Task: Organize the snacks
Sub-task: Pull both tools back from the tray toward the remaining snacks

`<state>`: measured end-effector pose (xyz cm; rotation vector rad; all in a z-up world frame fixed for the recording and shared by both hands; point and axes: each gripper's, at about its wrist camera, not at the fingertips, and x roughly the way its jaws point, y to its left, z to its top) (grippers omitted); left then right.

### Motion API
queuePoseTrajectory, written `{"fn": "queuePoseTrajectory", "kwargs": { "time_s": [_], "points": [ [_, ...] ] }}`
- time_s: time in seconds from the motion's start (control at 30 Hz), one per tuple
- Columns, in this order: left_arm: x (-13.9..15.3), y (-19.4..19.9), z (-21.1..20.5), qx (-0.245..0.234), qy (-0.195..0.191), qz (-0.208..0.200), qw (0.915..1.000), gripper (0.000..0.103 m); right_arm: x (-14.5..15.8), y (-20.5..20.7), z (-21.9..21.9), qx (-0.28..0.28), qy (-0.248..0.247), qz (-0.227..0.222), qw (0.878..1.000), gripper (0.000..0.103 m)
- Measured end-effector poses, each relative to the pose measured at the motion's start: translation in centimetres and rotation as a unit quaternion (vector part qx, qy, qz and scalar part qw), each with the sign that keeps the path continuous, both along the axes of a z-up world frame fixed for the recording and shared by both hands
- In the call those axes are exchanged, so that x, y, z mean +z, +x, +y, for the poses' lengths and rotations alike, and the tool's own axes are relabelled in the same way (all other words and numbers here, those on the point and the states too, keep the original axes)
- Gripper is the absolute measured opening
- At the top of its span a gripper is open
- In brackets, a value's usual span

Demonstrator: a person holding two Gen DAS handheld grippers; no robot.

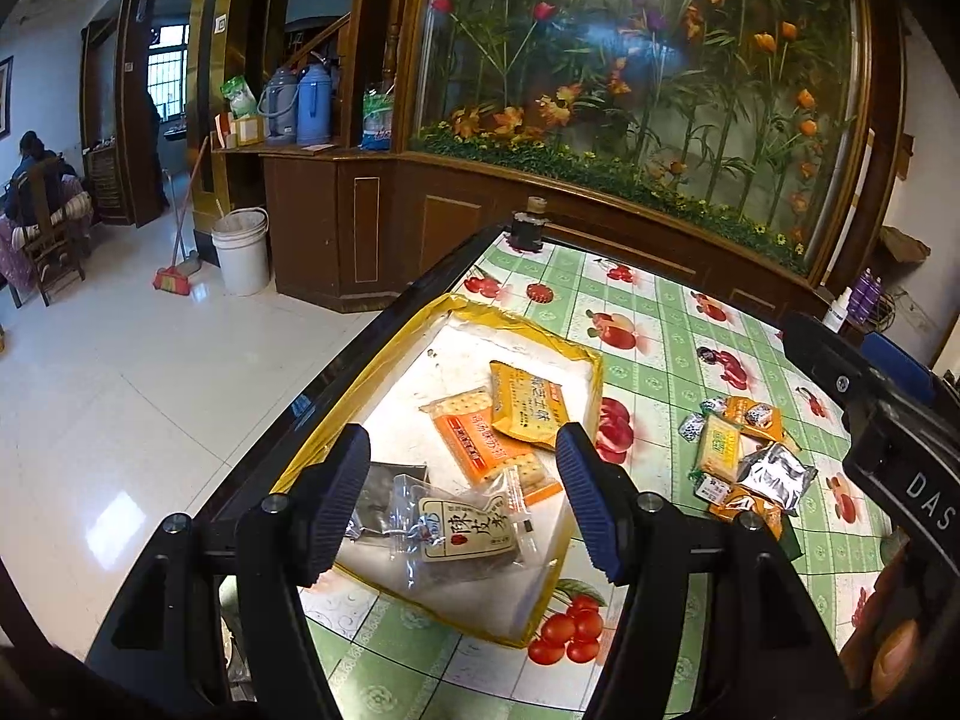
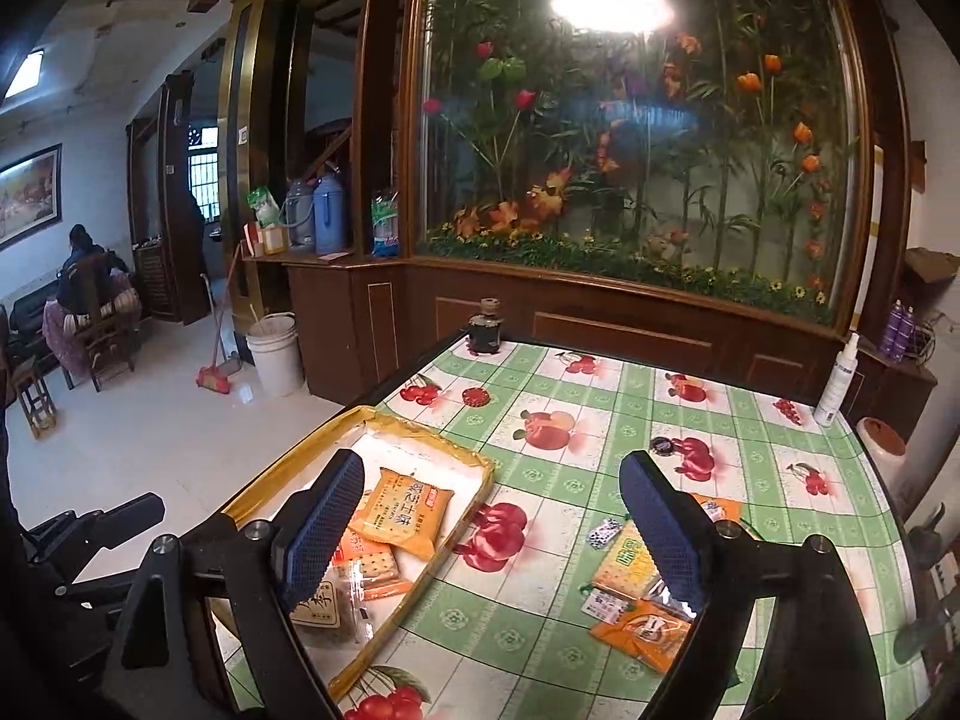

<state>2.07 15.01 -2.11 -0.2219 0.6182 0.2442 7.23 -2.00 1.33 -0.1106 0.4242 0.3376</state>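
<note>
The left tongs (image 1: 462,498) are hanging over the near end of a shallow white tray with yellow taped edges (image 1: 585,354), their blue pads standing well apart with nothing gripped between them. Below them in the tray are lying a clear-wrapped snack with a cream label (image 1: 465,525) and a dark grey packet (image 1: 384,486) just beside it. Farther in, an orange cracker pack (image 1: 480,444) is lying partly under a yellow biscuit packet (image 1: 525,402).

The right tongs (image 2: 492,534) are hovering above the surface (image 2: 600,420), between the tray and a loose heap, jaws spread wide and holding nothing. To their right the unsorted snacks are sitting in a cluster on the green fruit-print cloth: a pale yellow cracker pack (image 1: 717,447), a silver foil sachet (image 1: 774,474), orange packets (image 1: 753,414) and a small checkered sweet (image 2: 602,533), all touching or overlapping and well apart from the tray.

At the far edge of the surface a dark jar with a cork lid (image 2: 485,327) is standing upright, and a white spray bottle (image 2: 835,381) is standing at the far right corner. Behind them a wooden cabinet with a glass flower display (image 2: 630,150) is closing off the back. On the floor to the left are standing a white bucket (image 1: 241,252) and a broom (image 1: 174,276); a person is sitting on a chair (image 1: 45,222) far off.
</note>
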Motion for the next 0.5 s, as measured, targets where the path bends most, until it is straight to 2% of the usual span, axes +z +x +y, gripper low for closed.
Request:
{"fn": "queuePoseTrajectory", "kwargs": {
  "time_s": [0.5],
  "points": [
    [1.6, -1.5, -2.6, -0.024, 0.014, -0.015, 0.9995, 0.065, 1.8, -2.9, -3.7, -0.024, 0.014, -0.026, 0.999, 0.089]
  ]
}}
